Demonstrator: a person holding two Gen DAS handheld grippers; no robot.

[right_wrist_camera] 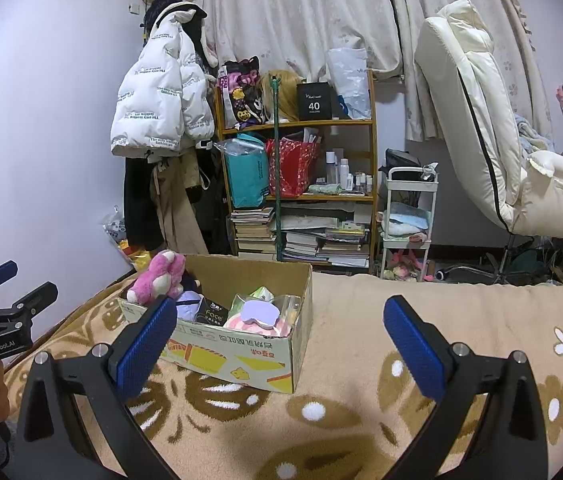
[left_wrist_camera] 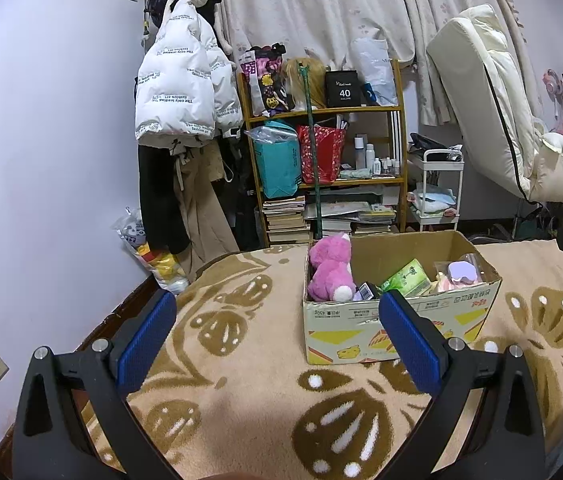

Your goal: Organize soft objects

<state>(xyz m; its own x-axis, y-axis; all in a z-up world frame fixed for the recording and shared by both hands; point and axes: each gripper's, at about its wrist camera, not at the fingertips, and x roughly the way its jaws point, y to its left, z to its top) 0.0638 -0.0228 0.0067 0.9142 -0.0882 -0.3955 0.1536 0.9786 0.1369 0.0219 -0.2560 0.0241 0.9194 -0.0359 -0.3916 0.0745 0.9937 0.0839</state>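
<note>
Left gripper (left_wrist_camera: 275,334) fingers spread wide, empty, held level above the fleecy patterned blanket (left_wrist_camera: 241,400). Right gripper (right_wrist_camera: 279,336) likewise agape (ribbed blue pads (right_wrist_camera: 143,350)). Cardboard box (left_wrist_camera: 397,320) just beyond both sets of fingertips, right of the left pair; pink plush toy (left_wrist_camera: 327,268) slumped in its far-left corner beside packets, a lilac pad (right_wrist_camera: 259,314)

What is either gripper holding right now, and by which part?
Nothing. The left gripper and right gripper are both open and empty; the pink plush sits in the cardboard box.
</note>
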